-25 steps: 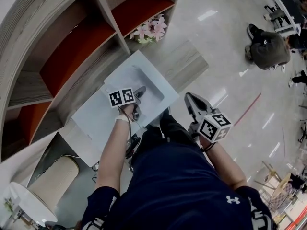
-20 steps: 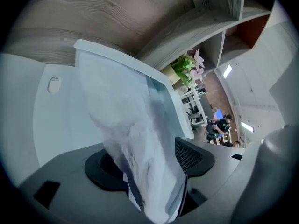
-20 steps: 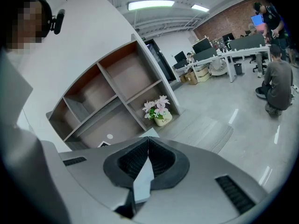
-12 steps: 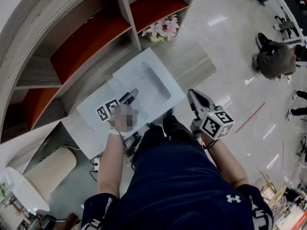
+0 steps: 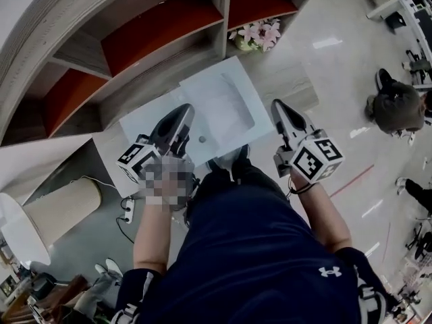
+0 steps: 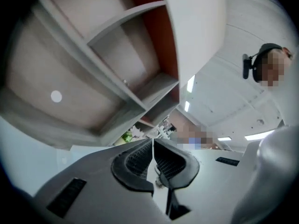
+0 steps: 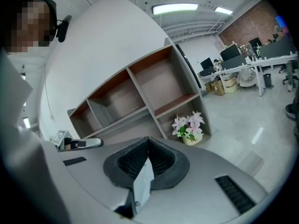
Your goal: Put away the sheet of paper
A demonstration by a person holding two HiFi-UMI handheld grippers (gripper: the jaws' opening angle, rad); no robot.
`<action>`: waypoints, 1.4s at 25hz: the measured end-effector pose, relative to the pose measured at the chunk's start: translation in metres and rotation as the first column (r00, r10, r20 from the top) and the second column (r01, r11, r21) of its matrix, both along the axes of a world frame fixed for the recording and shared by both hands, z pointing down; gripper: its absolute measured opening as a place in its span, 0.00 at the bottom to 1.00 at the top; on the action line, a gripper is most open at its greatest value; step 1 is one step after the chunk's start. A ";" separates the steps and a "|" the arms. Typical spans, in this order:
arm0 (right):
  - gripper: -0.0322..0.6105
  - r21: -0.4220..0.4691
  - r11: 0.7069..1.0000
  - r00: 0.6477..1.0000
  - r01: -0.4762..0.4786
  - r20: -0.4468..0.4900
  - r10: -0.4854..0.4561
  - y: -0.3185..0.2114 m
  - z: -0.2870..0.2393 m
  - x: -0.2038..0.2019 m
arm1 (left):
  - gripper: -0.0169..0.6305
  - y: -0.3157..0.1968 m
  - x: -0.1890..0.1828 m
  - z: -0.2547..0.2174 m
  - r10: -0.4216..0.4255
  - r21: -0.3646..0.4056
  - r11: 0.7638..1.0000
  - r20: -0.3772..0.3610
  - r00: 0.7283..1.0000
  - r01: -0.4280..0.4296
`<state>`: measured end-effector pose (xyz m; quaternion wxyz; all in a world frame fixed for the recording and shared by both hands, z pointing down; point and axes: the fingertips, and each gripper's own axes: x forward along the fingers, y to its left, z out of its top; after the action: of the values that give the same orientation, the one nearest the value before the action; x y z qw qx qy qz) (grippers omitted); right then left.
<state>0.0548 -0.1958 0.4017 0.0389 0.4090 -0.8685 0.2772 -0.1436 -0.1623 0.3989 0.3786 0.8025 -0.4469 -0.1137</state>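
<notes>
Left gripper (image 5: 183, 113) has lifted off the table (image 5: 138, 123) and pulled back toward the person. It now hangs over the table's near edge, jaws closing until they touch, with nothing between them. Right gripper (image 5: 279, 106) is held over the floor just off the table's right edge, jaws also together and empty. The pale sheet of paper (image 5: 226, 103) looks to lie flat on the table's right half, touched by neither gripper. The shelf unit (image 5: 162, 25) behind looks empty. Judgement: if the table is its place, the task is near done; otherwise pickup and stowing both remain.
</notes>
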 end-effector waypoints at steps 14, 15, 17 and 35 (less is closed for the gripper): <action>0.07 0.490 0.848 0.975 0.204 -0.176 -0.134 0.026 -0.121 -0.071 | 0.06 0.045 -0.007 -0.157 -0.307 0.538 0.841 0.384 0.871 0.060; 0.07 0.470 0.859 0.976 0.204 -0.167 -0.140 0.022 -0.114 -0.072 | 0.06 0.044 -0.011 -0.150 -0.343 0.543 0.837 0.422 0.839 0.069; 0.07 0.431 0.881 0.977 0.196 -0.164 -0.137 0.014 -0.101 -0.070 | 0.06 0.039 -0.018 -0.133 -0.372 0.521 0.849 0.473 0.799 0.087; 0.07 0.459 0.865 0.971 0.201 -0.213 -0.113 0.012 -0.099 -0.068 | 0.06 0.024 -0.041 -0.089 -0.344 0.406 0.905 0.517 0.784 0.129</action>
<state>-0.0131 -0.1837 0.3025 0.0372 0.3568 -0.9334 0.0127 -0.1844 -0.1379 0.3098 0.0592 0.7890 -0.6114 0.0100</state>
